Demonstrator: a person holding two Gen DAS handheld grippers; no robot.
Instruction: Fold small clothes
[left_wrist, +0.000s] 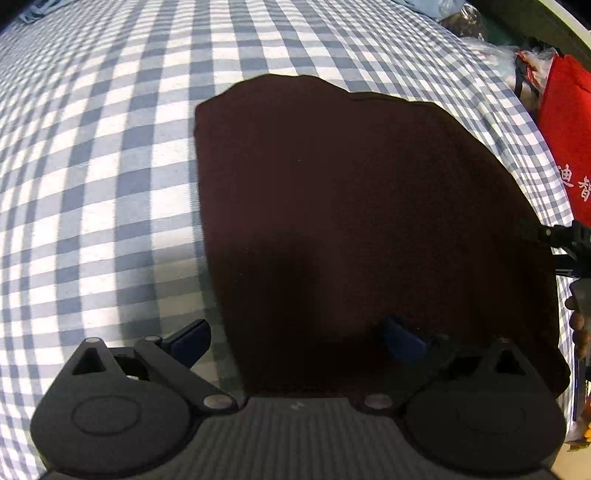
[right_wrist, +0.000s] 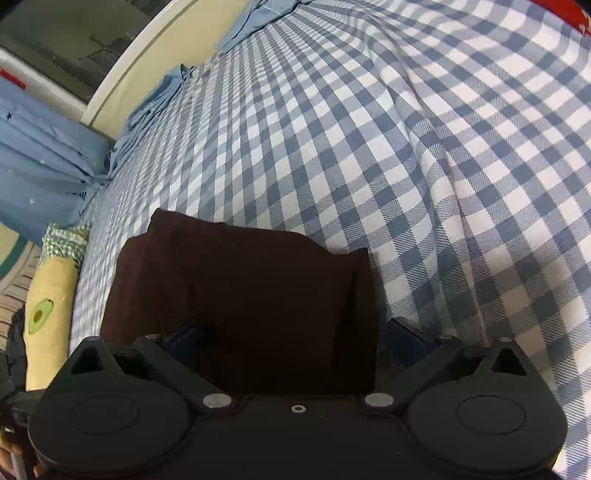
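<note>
A dark maroon garment (left_wrist: 351, 221) lies flat on the blue-and-white checked bed sheet (left_wrist: 92, 166). My left gripper (left_wrist: 295, 341) is open above its near left edge, with one blue finger (left_wrist: 192, 341) over the sheet and the other over the cloth. In the right wrist view the garment (right_wrist: 240, 295) looks folded into layers and lies between my right gripper's (right_wrist: 291, 338) open jaws, with its blue fingers (right_wrist: 402, 339) at either side of the near edge. The right gripper also shows in the left wrist view (left_wrist: 561, 236) at the garment's right edge.
A red bag with white characters (left_wrist: 569, 147) and clutter lie at the bed's right side. A blue curtain (right_wrist: 40, 162), a white frame (right_wrist: 140, 59) and a yellow avocado-print pillow (right_wrist: 48, 321) lie left of the bed. The sheet (right_wrist: 443, 166) has long creases.
</note>
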